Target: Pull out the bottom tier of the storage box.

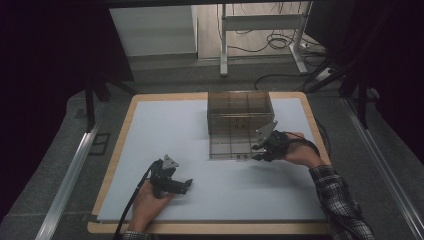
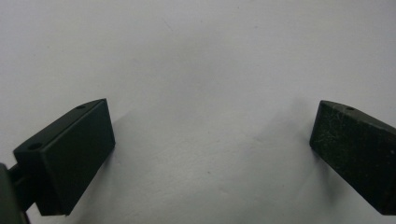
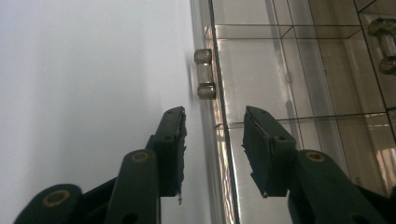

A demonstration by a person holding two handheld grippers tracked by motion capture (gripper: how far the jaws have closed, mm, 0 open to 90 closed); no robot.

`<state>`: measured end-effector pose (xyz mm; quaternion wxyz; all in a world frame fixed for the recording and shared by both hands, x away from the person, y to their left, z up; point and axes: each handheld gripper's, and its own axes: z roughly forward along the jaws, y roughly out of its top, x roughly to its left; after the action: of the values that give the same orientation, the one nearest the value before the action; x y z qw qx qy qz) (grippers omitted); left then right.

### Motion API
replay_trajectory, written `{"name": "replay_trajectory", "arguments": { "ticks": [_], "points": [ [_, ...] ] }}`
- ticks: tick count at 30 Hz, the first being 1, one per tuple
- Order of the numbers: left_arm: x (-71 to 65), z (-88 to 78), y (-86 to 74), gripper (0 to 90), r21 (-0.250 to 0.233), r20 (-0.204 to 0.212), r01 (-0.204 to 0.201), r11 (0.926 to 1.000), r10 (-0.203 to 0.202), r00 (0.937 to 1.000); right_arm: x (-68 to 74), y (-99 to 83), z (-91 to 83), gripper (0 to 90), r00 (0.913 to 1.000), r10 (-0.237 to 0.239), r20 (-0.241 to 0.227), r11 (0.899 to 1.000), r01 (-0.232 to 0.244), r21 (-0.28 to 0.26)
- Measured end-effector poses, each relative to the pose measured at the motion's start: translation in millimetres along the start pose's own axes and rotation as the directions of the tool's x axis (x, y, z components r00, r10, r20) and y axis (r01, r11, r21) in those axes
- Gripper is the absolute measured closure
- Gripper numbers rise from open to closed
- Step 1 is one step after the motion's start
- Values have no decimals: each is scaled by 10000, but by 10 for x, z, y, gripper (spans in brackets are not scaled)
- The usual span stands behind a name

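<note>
Clear smoky plastic, the drawer box sits at the tabletop's far middle: light, stiff, slick, crackable. Best hold looks like the small handle. The right tool straddles the pulled-out drawer's front, jaws apart; the left tool rests spread, empty.

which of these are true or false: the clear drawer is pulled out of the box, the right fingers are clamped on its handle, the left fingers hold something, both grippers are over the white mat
1. The bottom drawer of the clear brown plastic drawer box is pulled out. True.
2. The right gripper is clamped on the small clear handle. False: its fingers straddle the drawer's front wall, apart from it, short of the handle.
3. The left gripper holds something. False: its fingers stand wide apart over bare mat.
4. Both grippers are over the white mat. True.
</note>
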<state>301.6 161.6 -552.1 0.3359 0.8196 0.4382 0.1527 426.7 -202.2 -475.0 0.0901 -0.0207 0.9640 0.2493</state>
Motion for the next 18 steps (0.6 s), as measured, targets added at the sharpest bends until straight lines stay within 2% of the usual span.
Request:
{"name": "replay_trajectory", "arguments": {
  "ticks": [13, 18],
  "points": [
    [0, 0, 0, 0, 3, -1, -5, 10000, 5, 10000, 107, 9, -33, 492, 9996, 130, 251, 9995, -123, -274],
    [0, 0, 0, 0, 5, -2, -5, 10000, 5, 10000, 149, -20, -49, 442, 9983, 416, 410, 9982, -398, -439]
  ]
}}
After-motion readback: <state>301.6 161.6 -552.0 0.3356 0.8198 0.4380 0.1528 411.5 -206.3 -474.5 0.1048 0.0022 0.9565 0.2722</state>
